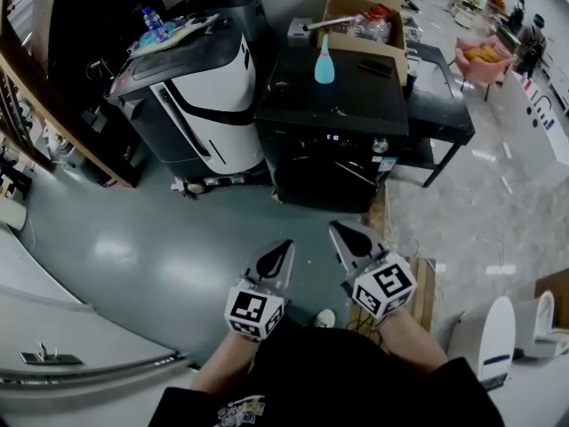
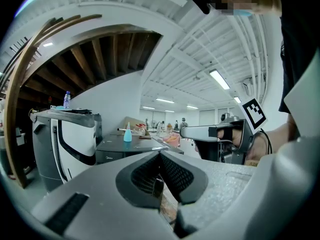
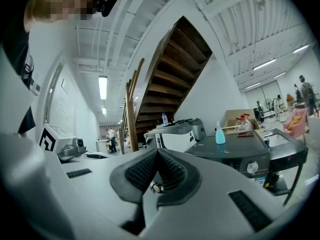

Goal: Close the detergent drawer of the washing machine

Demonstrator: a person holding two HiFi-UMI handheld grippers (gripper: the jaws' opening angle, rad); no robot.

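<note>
— Black washing machine (image 1: pixel 331 163) across the grey floor (image 1: pixel 133 238), well apart from both grippers.
— Detergent drawer?
— Lost in the dark front; perhaps at the control strip's left. Impossible to tell whether out or in.
— Left gripper (image 1: pixel 286 245), right gripper (image 1: pixel 336 229)?
— Side by side, both closed tight, holding nothing.
— Smaller still: blue bottle (image 1: pixel 324 60) upright on the machine's top.

**Black machine, blue bottle, patterned cubes**

The washing machine (image 1: pixel 331 123) is black; the bottle (image 1: pixel 324 63) on it is light blue. To its left is a white-and-black appliance (image 1: pixel 209 96), and far right a pink armchair (image 1: pixel 483 56). The left gripper (image 1: pixel 286 245) and right gripper (image 1: pixel 336 230) are pale grey, their cubes black-and-white squares.
</note>
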